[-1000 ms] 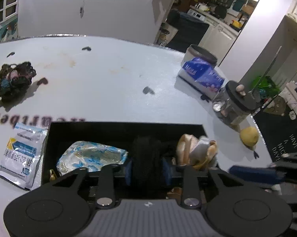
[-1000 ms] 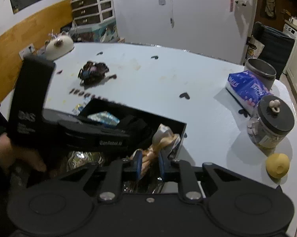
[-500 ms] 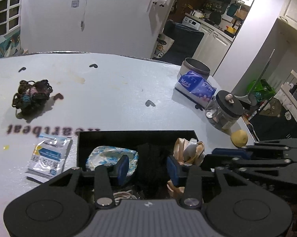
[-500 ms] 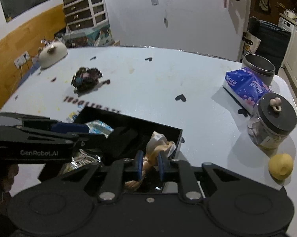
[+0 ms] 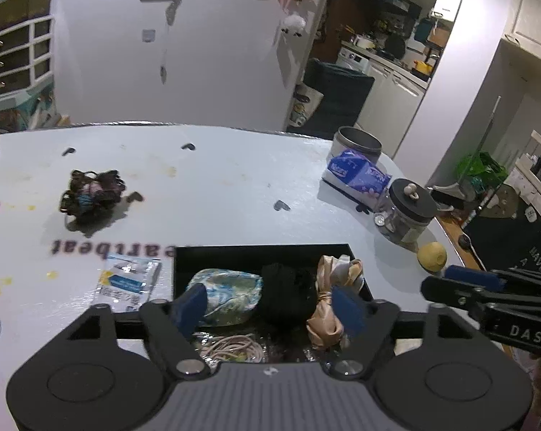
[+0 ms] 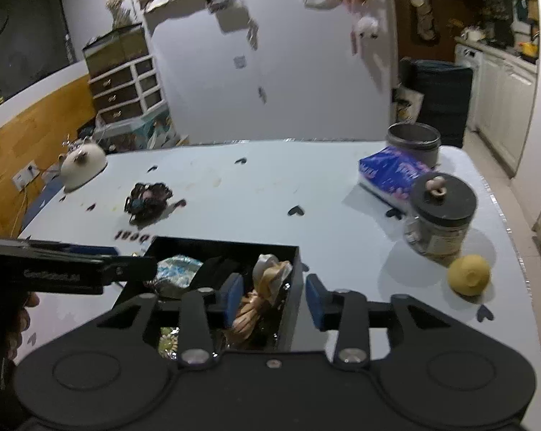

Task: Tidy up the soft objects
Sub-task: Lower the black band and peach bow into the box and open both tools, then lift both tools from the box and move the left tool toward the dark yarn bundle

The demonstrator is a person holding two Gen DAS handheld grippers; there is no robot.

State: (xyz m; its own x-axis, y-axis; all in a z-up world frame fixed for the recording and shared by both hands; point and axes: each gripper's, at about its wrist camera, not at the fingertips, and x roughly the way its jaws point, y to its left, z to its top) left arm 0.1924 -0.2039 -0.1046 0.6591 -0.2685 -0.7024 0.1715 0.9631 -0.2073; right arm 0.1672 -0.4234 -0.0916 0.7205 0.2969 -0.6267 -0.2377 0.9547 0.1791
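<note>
Our count of what sits on and around the table

We count one black box (image 5: pixel 259 253) holding four soft items: one blue-and-white wrapped bundle (image 5: pixel 230 296), one black cloth (image 5: pixel 286 294), one beige knotted cloth (image 5: pixel 328 301) and one coil of pale cord (image 5: pixel 230 346). On the table (image 5: pixel 216 186) we count one dark tangle of hair ties (image 5: pixel 90 195), one white-and-blue sachet (image 5: pixel 126 283), one blue tissue pack (image 5: pixel 356 176), one metal tin (image 5: pixel 358 142), one lidded glass jar (image 5: pixel 407 212), one yellow round object (image 5: pixel 432 256) and one white domed object (image 6: pixel 83 167). We count two grippers: the left gripper (image 5: pixel 270 305) and the right gripper (image 6: pixel 272 300).
</note>
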